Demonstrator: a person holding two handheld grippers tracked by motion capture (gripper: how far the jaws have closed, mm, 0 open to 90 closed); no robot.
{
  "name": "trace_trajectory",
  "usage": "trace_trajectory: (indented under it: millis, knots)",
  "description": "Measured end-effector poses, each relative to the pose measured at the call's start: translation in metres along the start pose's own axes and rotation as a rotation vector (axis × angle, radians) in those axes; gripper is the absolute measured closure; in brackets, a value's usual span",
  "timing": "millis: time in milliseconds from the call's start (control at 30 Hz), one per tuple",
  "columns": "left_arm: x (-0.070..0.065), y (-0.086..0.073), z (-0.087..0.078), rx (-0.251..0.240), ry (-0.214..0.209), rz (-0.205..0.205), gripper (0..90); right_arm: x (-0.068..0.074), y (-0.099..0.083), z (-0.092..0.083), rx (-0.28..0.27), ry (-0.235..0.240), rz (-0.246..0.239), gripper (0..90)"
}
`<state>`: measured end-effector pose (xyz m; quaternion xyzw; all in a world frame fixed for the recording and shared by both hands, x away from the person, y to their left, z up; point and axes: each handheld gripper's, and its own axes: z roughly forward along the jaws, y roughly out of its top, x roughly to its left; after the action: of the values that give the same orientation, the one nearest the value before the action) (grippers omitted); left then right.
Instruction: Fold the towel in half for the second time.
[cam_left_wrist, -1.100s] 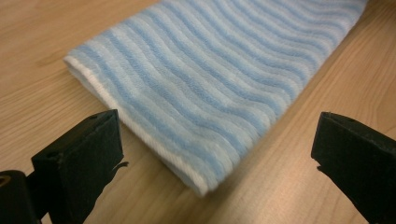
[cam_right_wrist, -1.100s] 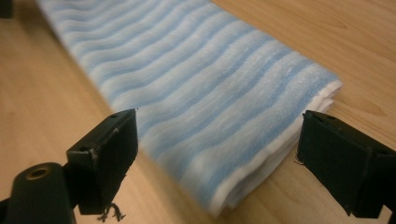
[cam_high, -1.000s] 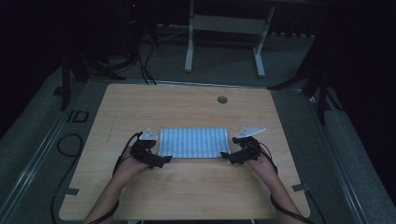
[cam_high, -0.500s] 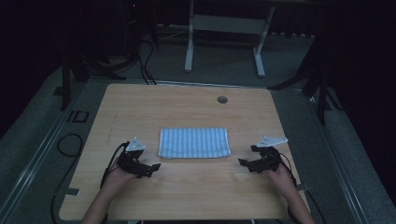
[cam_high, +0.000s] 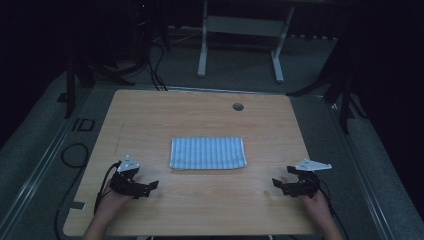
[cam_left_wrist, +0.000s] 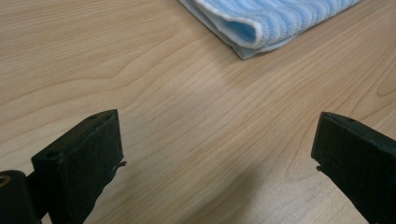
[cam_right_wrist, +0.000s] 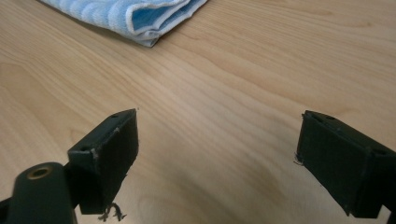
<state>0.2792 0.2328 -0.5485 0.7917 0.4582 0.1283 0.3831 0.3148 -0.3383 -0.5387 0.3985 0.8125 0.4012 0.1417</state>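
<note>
- The folded blue striped towel (cam_high: 207, 153) lies flat at the middle of the desk (cam_high: 150, 115), edges squared; by the look of it the folding is finished.
- The left hand-held gripper (cam_high: 150, 186) rests near the desk's front edge at about 8 o'clock from the towel, jaws spread, holding nothing.
- The right hand-held gripper (cam_high: 277, 184) sits at about 4 o'clock from the towel, jaws likewise spread and empty.
- Both are well apart from the cloth, so the step looks like a pause after release; any further fold would call for reaching back to a towel corner.
- A round cable hole (cam_high: 238, 106) lies at 1 o'clock, well clear; nothing blocks either approach.
</note>
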Motion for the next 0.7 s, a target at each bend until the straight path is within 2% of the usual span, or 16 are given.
trace_trajectory:
  millis: [67, 133, 233, 300, 433, 500, 700]
  knots:
    - [0.001, -0.004, -0.002, -0.009, 0.008, 0.006, 1.9, 0.0, -0.005, -0.004, -0.015, -0.018, 0.008, 12.3]
    - [0.002, -0.008, -0.005, -0.015, -0.013, -0.013, 1.9, 0.0, -0.01, -0.008, -0.024, -0.027, 0.029, 12.3]
    - [0.002, -0.012, -0.01, -0.038, -0.009, -0.029, 1.9, 0.0, -0.016, -0.012, -0.024, -0.036, 0.041, 12.8]
    - [0.003, -0.015, -0.013, -0.039, 0.014, -0.028, 1.9, -0.001, -0.02, -0.014, -0.029, -0.028, 0.068, 13.1]
    - [0.006, -0.022, -0.017, -0.05, 0.033, -0.023, 1.9, 0.0, -0.026, -0.019, -0.035, -0.082, 0.077, 13.2]
    - [0.006, -0.024, -0.019, -0.048, 0.06, -0.023, 1.9, 0.001, -0.028, -0.022, -0.051, -0.115, 0.087, 13.1]
    - [0.008, -0.028, -0.024, -0.076, 0.073, -0.062, 2.0, -0.004, -0.038, -0.034, -0.107, -0.191, 0.138, 12.9]
